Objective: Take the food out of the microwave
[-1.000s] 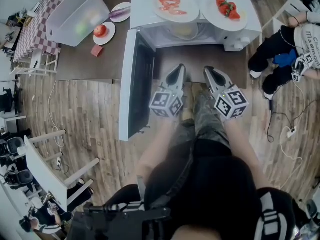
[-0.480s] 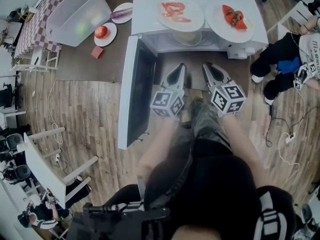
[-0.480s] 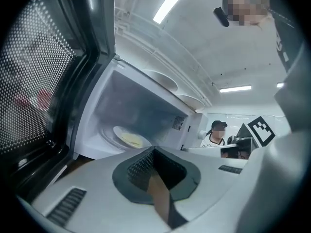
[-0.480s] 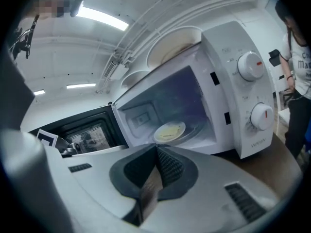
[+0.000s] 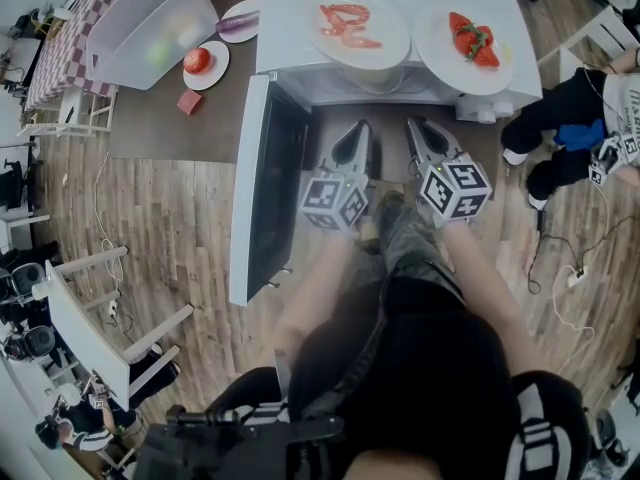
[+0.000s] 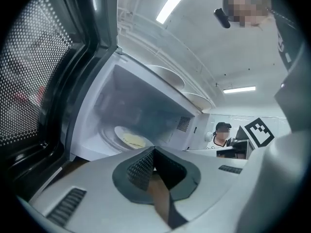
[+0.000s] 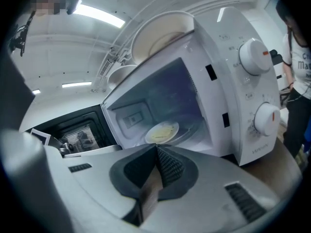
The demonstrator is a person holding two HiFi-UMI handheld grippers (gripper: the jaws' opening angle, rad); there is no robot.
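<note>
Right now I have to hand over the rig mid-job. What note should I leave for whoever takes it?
Left gripper: shut, empty, in front of the open microwave.
Right gripper: shut, empty, beside the left one.
Done: door is swung open.
Plate of yellowish food sits inside. Two plates of red food rest on top.
Left: open the jaws, reach in, bring the inside plate out.
</note>
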